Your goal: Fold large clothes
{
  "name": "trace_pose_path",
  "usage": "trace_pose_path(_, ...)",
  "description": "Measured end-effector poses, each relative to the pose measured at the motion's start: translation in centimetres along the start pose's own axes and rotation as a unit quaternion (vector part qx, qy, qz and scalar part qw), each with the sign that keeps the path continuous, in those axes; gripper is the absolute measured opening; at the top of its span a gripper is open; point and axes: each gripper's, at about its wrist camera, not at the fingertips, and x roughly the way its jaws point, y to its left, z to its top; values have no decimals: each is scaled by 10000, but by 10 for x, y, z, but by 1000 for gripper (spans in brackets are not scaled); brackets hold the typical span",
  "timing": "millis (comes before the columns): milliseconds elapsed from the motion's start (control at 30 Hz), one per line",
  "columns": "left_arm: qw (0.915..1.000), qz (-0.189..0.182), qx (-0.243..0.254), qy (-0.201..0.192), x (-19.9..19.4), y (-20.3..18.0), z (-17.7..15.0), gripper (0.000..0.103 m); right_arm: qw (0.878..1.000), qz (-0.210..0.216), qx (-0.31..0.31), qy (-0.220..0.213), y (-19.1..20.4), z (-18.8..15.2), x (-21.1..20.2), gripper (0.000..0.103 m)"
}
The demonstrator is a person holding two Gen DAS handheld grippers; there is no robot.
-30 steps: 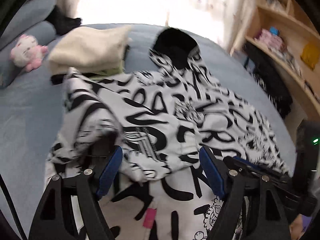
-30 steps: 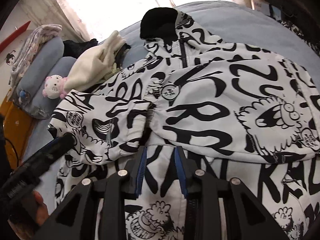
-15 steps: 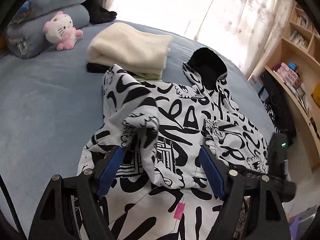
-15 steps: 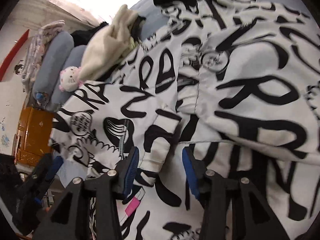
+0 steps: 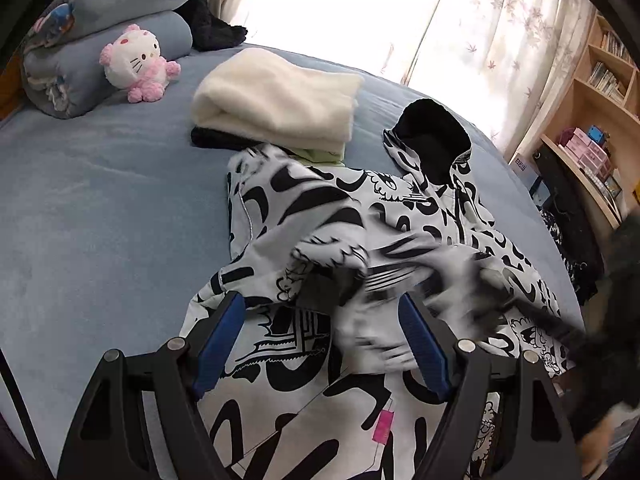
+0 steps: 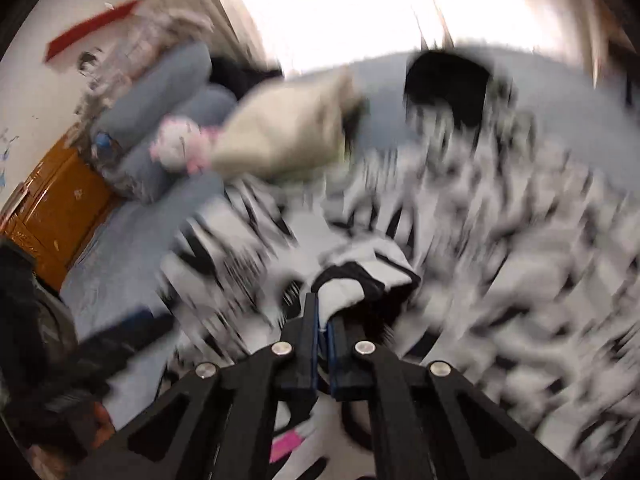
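A white hooded jacket [image 5: 320, 216] with bold black lettering and a black-lined hood [image 5: 434, 142] lies spread on the blue bed [image 5: 100, 220]. My left gripper [image 5: 322, 344] is open and empty, hovering just above the jacket's lower left part. My right gripper [image 6: 322, 316] is shut on a sleeve cuff [image 6: 360, 280] of the jacket [image 6: 500, 240] and holds it lifted. The right wrist view is heavily blurred by motion. In the left wrist view the right gripper [image 5: 500, 304] is a dark blur over the jacket's right side.
A folded cream garment [image 5: 276, 100] lies on a small stack beyond the jacket. A pink and white plush toy [image 5: 136, 64] and rolled blue bedding [image 5: 112, 32] sit at far left. Wooden shelves [image 5: 592, 120] stand to the right, a wooden cabinet [image 6: 56, 208] left.
My right gripper has closed on the sleeve cuff and is moving fast with it. My left gripper has pulled back and stays open.
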Motion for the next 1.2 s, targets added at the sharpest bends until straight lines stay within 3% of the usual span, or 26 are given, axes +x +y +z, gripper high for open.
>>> trace_pose_path(100,10000,-16,39,33,3,-1,-1,78,9966,-477,-156,-659,-13,23,-43,3)
trace_pose_path(233,9997,36,166,149,11,-5,-2,78,9897,-1222,-70,-749,-51,33,-55,3)
trace_pose_path(300,9995,63,182,257,18,-5,-2,78,9869,-1510,29,-564,-71,31,-47,3)
trace_pose_path(467,9973,301,268,613,41,0,-1,78,9780,-1821,861,540,-145,1,-1,10)
trace_pose_path(600,9959,397,247,780,58,14,12,78,9788,-1087,1686,420,-177,-12,-16,27)
trace_pose_path(667,9951,382,273,873,70,20,26,78,9792,-973,1747,347,-183,-10,-21,33)
trace_pose_path(867,9891,341,394,1377,123,40,71,78,9799,-872,1725,494,-192,14,-6,33)
trace_pose_path(1067,9786,209,-168,2040,187,69,91,78,9757,-754,1846,910,-217,23,42,34)
trace_pose_path(1133,9776,120,-278,2083,200,73,92,78,9753,-691,1857,975,-221,21,52,34)
trace_pose_path(1167,9789,107,-292,2021,201,72,93,75,9773,-678,1755,969,-220,20,55,33)
trace_pose_path(1200,9810,106,-253,1920,201,70,94,67,9793,-751,1624,946,-217,19,56,26)
